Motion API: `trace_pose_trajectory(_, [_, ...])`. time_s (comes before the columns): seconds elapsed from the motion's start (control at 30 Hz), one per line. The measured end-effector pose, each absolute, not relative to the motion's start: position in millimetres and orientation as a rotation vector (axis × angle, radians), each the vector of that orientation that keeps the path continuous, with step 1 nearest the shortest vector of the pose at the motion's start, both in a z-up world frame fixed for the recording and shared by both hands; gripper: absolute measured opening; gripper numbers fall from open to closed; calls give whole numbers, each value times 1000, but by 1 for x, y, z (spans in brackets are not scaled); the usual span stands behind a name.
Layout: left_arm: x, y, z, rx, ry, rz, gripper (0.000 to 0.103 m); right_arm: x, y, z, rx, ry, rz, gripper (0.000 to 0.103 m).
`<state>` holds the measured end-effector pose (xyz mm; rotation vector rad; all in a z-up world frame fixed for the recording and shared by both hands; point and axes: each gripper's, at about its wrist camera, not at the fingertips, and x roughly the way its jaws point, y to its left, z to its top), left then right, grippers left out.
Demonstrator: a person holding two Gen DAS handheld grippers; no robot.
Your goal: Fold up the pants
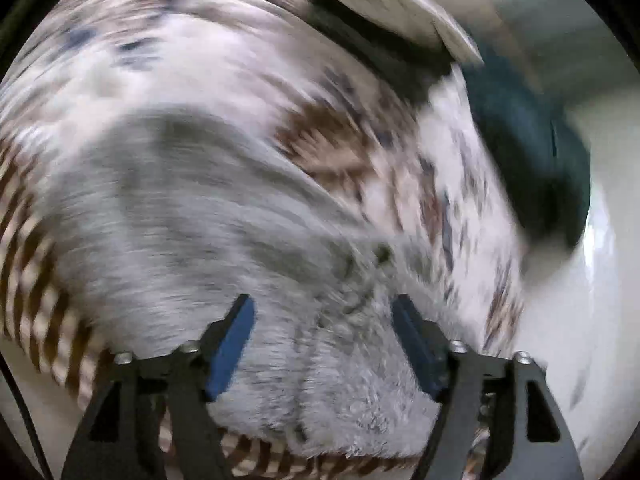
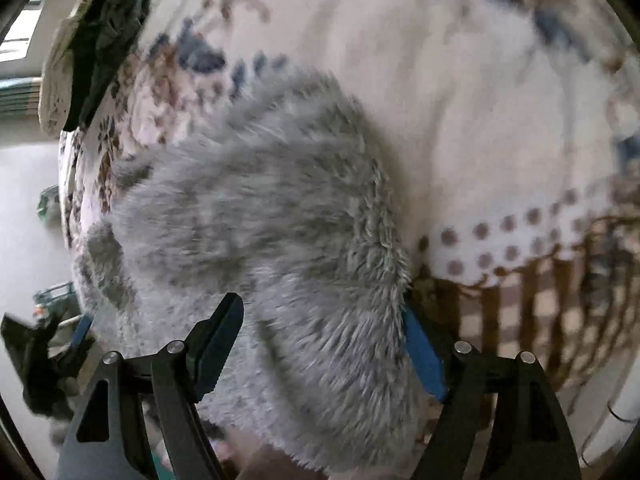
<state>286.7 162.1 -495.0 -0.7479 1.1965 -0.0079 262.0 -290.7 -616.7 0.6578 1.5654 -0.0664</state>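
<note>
Fluffy grey fleece pants point(image 2: 256, 216) lie bunched on the patterned white bedspread point(image 2: 460, 80); soft, light and limp, best pinched at a thick edge. Left tongs point(image 1: 322, 344) and right tongs point(image 2: 324, 344) are spread over them.

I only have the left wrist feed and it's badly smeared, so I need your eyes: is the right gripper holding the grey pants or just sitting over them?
Observer: Just over them. In the right wrist view the right gripper has its jaws spread wide, with the fluffy grey pants bulging between the fingers, not pinched.
Operator: What's on the right gripper's far side?
Observer: A white bedspread with a dotted band and a brown fringe hanging off its edge.
Operator: Can that camera see my left gripper?
Observer: Only a dark blurred shape at the lower left edge that may be it; I can't say for sure.
</note>
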Motion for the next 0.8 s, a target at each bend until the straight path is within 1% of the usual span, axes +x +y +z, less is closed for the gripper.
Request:
trace_pose_trajectory(0.07, [265, 196, -502, -860, 1157, 96, 79, 263, -281, -590, 598, 1502, -107, 80])
trace_pose_trajectory(0.13, [242, 229, -525, -994, 1138, 208, 79, 268, -264, -568, 549, 1452, -112, 80])
trace_pose_trajectory(0.2, [229, 246, -549, -1079, 1127, 272, 79, 278, -242, -556, 491, 1438, -84, 81])
trace_pose_trajectory(0.27, [222, 259, -585, -1228, 1103, 313, 79, 291, -213, -559, 456, 1465, -28, 81])
trace_pose_trajectory(0.4, [230, 263, -624, -1404, 1064, 301, 79, 305, -179, -571, 447, 1498, 29, 81])
trace_pose_trajectory(0.43, [235, 263, -631, -1408, 1072, 310, 79, 307, -170, -572, 446, 1504, 40, 81])
trace_pose_trajectory(0.5, [240, 265, -634, -1419, 1063, 317, 79, 311, -155, -576, 443, 1514, 64, 81])
trace_pose_trajectory(0.6, [248, 263, -621, -1379, 1015, 295, 79, 315, -137, -579, 408, 1530, 84, 81])
trace_pose_trajectory(0.63, [251, 261, -612, -1347, 984, 276, 73, 314, -134, -582, 401, 1534, 89, 81])
trace_pose_trajectory(0.67, [258, 257, -602, -1285, 974, 258, 48, 314, -130, -586, 389, 1540, 94, 81])
trace_pose_trajectory(0.7, [263, 257, -596, -1237, 976, 237, 32, 315, -125, -590, 371, 1550, 98, 81])
trace_pose_trajectory(0.73, [270, 253, -590, -1185, 982, 217, 19, 314, -123, -594, 357, 1558, 98, 81])
trace_pose_trajectory(0.8, [284, 244, -570, -1071, 968, 192, 17, 313, -119, -604, 333, 1578, 93, 81])
